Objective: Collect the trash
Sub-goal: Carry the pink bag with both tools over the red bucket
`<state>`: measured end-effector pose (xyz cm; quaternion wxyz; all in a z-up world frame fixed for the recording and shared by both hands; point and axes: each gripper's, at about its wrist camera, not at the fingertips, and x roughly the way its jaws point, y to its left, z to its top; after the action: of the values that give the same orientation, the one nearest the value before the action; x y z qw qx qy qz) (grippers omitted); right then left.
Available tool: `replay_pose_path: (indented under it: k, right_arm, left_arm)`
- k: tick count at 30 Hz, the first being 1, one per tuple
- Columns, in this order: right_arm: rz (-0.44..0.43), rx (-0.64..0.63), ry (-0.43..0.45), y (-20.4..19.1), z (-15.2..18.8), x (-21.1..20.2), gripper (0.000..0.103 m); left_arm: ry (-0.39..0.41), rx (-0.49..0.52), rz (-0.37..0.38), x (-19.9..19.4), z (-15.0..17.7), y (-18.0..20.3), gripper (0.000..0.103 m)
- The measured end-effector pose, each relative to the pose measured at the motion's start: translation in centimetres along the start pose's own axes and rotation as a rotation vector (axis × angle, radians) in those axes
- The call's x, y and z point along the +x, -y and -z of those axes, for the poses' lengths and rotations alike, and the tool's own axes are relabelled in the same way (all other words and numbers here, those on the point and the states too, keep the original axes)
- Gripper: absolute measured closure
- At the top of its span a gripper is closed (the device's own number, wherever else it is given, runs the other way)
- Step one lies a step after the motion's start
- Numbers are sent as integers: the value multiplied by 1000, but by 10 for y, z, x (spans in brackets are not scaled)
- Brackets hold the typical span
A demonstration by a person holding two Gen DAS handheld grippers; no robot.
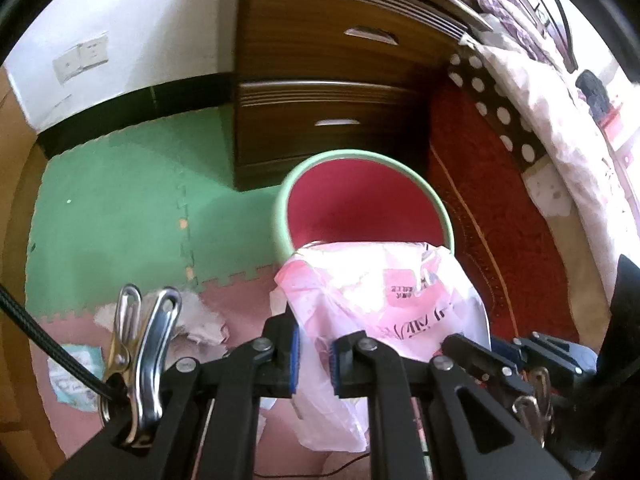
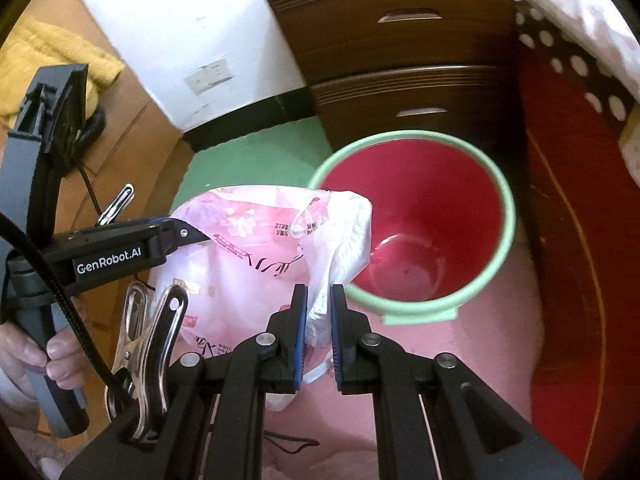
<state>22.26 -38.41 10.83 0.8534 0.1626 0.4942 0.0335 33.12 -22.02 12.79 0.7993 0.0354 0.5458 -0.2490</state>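
A pink-and-white plastic bag [image 1: 380, 292] hangs stretched between both grippers, just in front of a bin [image 1: 280, 216] with a green rim and a red inside. My left gripper [image 1: 316, 344] is shut on the bag's left edge, with the film pinched between its blue pads. In the right wrist view my right gripper [image 2: 319, 312] is shut on the bunched right edge of the bag [image 2: 248, 248]. The left gripper [image 2: 200, 236] clamps the far side there. The bin [image 2: 507, 220] stands upright close behind the bag, and its bottom looks bare.
A dark wooden dresser [image 1: 340, 60] stands right behind the bin. A red rug [image 1: 480, 200] and a bed with pale bedding [image 1: 560, 120] lie to the right. Crumpled paper [image 1: 200, 320] and a small wrapper [image 1: 70, 376] sit on the foam floor mats at the left. A hand [image 2: 40, 356] holds the left gripper's handle.
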Motion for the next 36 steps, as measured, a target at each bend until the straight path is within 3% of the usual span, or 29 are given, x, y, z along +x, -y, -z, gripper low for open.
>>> replay_pose_path:
  k: [16, 36]
  right_arm:
    - [81, 117, 18, 68, -11, 16, 91]
    - [148, 143, -16, 95, -17, 52, 91]
  left_arm:
    - [-36, 95, -31, 65, -26, 52, 92]
    - [-116, 112, -74, 126, -34, 65, 92]
